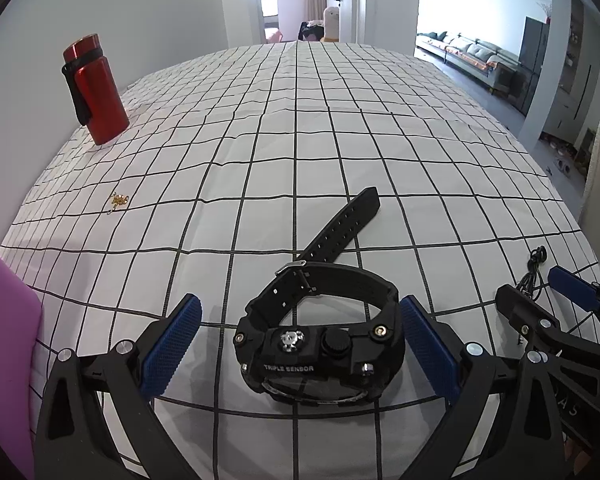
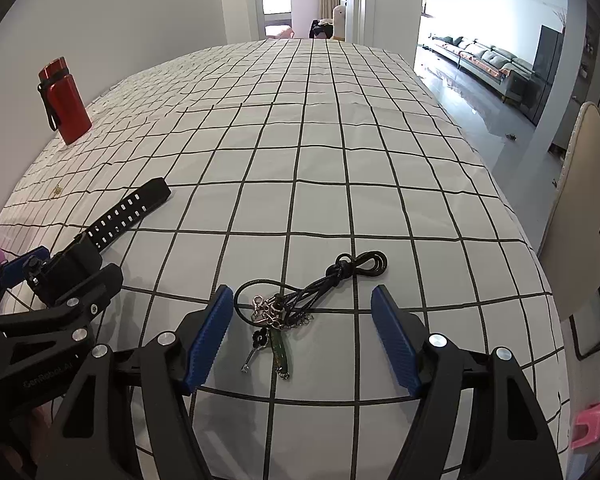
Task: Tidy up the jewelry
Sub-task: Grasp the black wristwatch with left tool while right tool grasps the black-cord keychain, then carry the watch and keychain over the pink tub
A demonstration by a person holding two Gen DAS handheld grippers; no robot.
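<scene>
A chunky black watch (image 1: 320, 352) lies on the checked cloth between the blue pads of my left gripper (image 1: 300, 304), which stands open. Its left pad is well clear of the case and its right pad is close beside it. The strap (image 2: 128, 212) trails away across the cloth. A black cord necklace with small charms (image 2: 300, 308) lies between the fingers of my right gripper (image 2: 302, 294), also open and touching nothing. A small gold piece (image 1: 118, 200) sits far off to the left. Each gripper shows at the edge of the other's view: right gripper (image 1: 540, 292), left gripper (image 2: 60, 268).
A red bottle (image 1: 94, 88) stands at the far left of the grid-patterned tablecloth (image 1: 260, 160). A pink object (image 1: 4, 340) rises at the near left edge. A pale chair back (image 2: 584, 184) stands past the table's right edge, and a small pink item (image 2: 590, 424) lies below it.
</scene>
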